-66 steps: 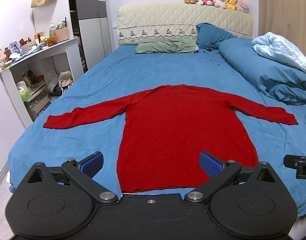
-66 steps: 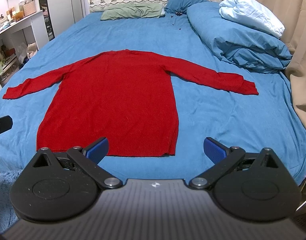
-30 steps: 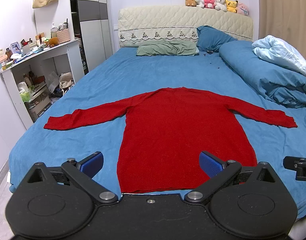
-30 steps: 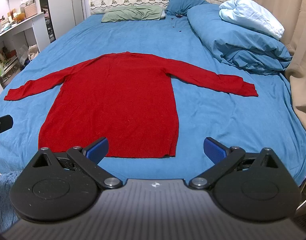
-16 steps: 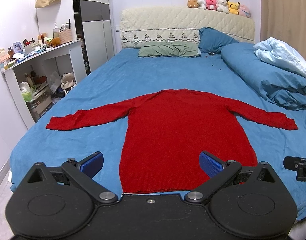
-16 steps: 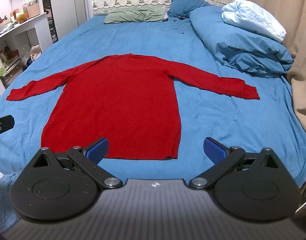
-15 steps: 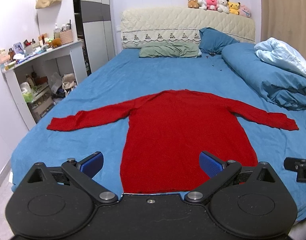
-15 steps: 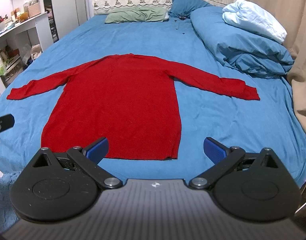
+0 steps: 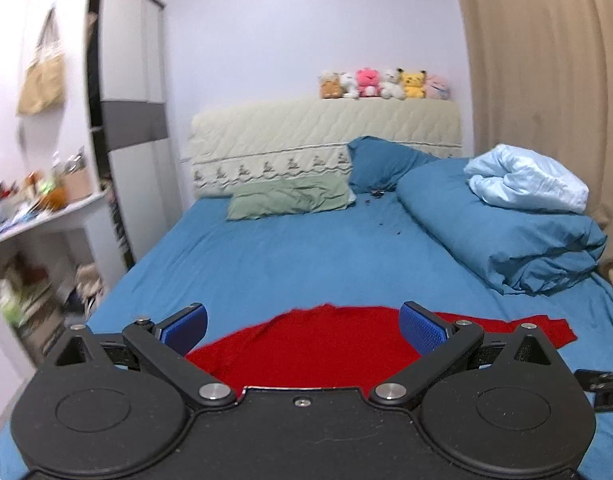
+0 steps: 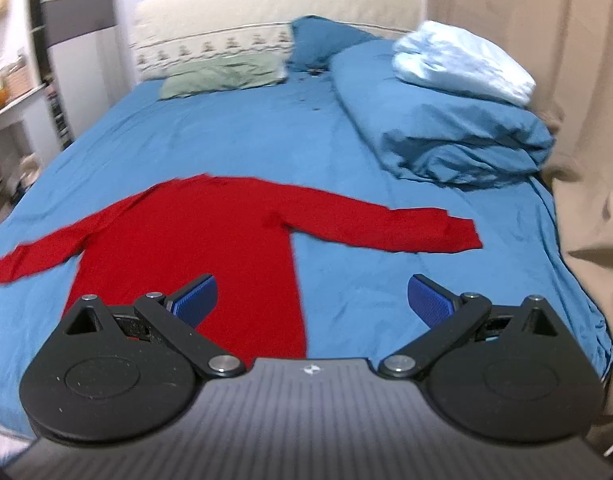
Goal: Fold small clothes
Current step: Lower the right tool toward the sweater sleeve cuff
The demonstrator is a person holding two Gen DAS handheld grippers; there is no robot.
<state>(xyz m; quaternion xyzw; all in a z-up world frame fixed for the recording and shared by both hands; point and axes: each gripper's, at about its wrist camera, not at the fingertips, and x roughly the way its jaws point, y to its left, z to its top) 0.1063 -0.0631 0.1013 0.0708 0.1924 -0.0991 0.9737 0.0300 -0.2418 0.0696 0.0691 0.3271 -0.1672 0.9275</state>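
A red long-sleeved sweater (image 10: 210, 232) lies flat on the blue bed (image 10: 234, 136), sleeves spread to both sides. In the left wrist view only its upper part (image 9: 314, 340) shows, the rest is hidden behind the gripper body. My left gripper (image 9: 302, 328) is open and empty, above the sweater's body. My right gripper (image 10: 312, 300) is open and empty, over the sweater's right side edge and the bare sheet. The right sleeve (image 10: 386, 228) reaches toward the bed's right edge.
A rolled blue duvet (image 10: 446, 128) with a pale blue blanket (image 10: 462, 64) lies along the right. A green pillow (image 9: 290, 198) and blue pillow (image 9: 382, 164) sit by the headboard. A cluttered white desk (image 9: 38, 216) stands left; beige curtains (image 10: 578, 120) hang right.
Both grippers have moved forward over the bed and tilted up, so the sweater sits lower and larger in both views. The views are blurred by the motion. Both grippers stay open.
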